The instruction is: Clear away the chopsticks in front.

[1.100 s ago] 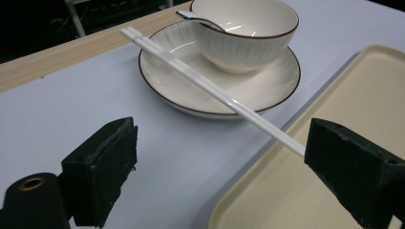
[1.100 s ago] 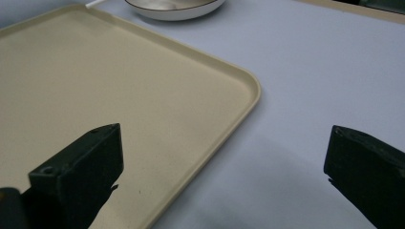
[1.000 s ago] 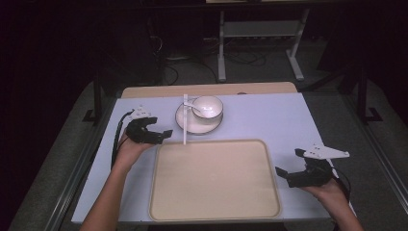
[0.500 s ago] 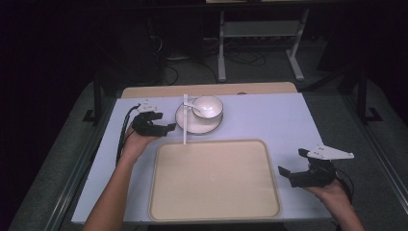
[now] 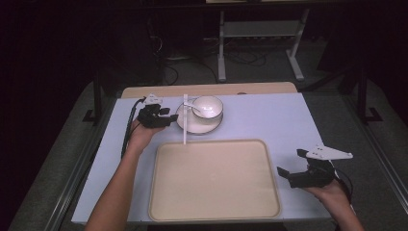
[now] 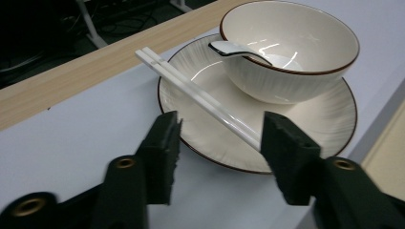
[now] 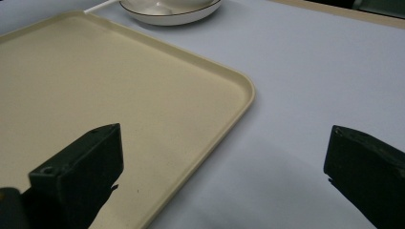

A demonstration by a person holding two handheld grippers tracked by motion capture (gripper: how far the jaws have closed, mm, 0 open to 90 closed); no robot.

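The left gripper (image 5: 169, 117) has slid in across the blue table (image 5: 269, 120) from the left since a second ago and now sits at the rim of the plate (image 5: 187, 127), and its jaws have just been closing from wide to about half. In the left gripper view the white chopsticks (image 6: 200, 95) lie side by side across the plate's near edge and pass between the two black jaws, one tip hidden behind the right jaw; I cannot tell whether the pads press on them yet, and there looks to be air on the left side. The bowl (image 5: 208, 107) with its spoon (image 6: 234, 47) stands on the plate just past the chopsticks. So the pick looks about to land: a little more squeeze should take them, though they could roll apart on the glazed rim. The right gripper (image 5: 292, 167) has not shifted; it rests wide and empty beside the right edge of the bare tray (image 5: 211, 211), which is probably where the chopsticks go.
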